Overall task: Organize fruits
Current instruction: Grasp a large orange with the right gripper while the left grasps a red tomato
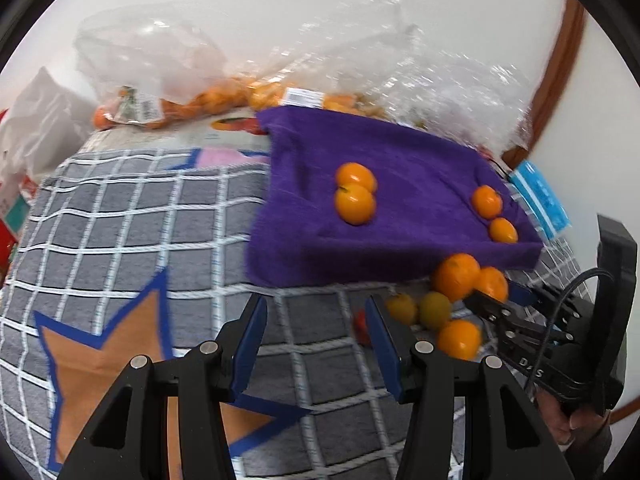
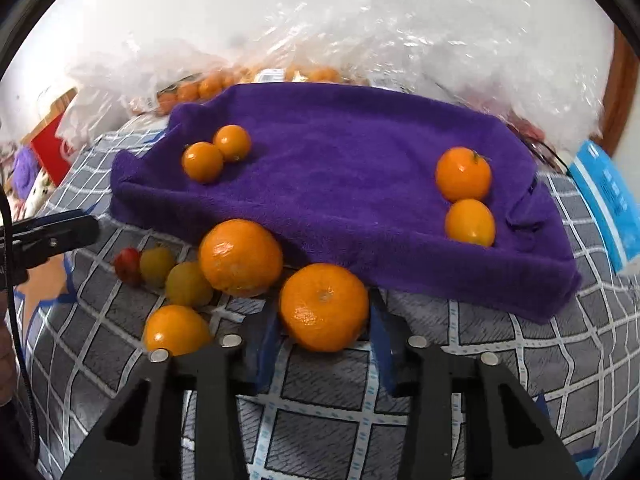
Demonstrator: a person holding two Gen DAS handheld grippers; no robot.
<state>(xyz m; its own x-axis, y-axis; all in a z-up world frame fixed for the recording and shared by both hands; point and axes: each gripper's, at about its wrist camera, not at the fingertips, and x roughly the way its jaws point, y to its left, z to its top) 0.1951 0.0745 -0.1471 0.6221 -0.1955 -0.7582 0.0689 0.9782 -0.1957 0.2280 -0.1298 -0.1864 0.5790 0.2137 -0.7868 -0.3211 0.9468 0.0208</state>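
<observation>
the right black two-finger gripper with blue pads (image 2: 324, 344) is bracketing a glossy round orange mandarin (image 2: 324, 306) on the grey checked bedspread (image 2: 500, 360), its jaws spread to either side of the fruit and not visibly pressing it, just at the 6 o'clock edge of the rumpled purple fleece towel (image 2: 340, 184). the left black two-finger gripper (image 1: 316, 320) is hovering spread and empty over the bedspread, well apart from the fruit. the mandarin is looking light, smooth-skinned and a little soft, likely to roll or bruise, so a gentle grip across its widest middle would seem safest. a second large mandarin (image 2: 240, 258) is sitting at its 10 o'clock, with two dull yellow-green small fruits (image 2: 188, 284), a small red fruit (image 2: 128, 264) and another orange (image 2: 176, 330) scattered near. the towel is carrying two pairs of small oranges, one pair (image 2: 216, 154) at 10 o'clock, the other (image 2: 466, 196) at 3 o'clock. behind it, crinkled clear plastic bags (image 2: 192, 88) are holding more oranges.
</observation>
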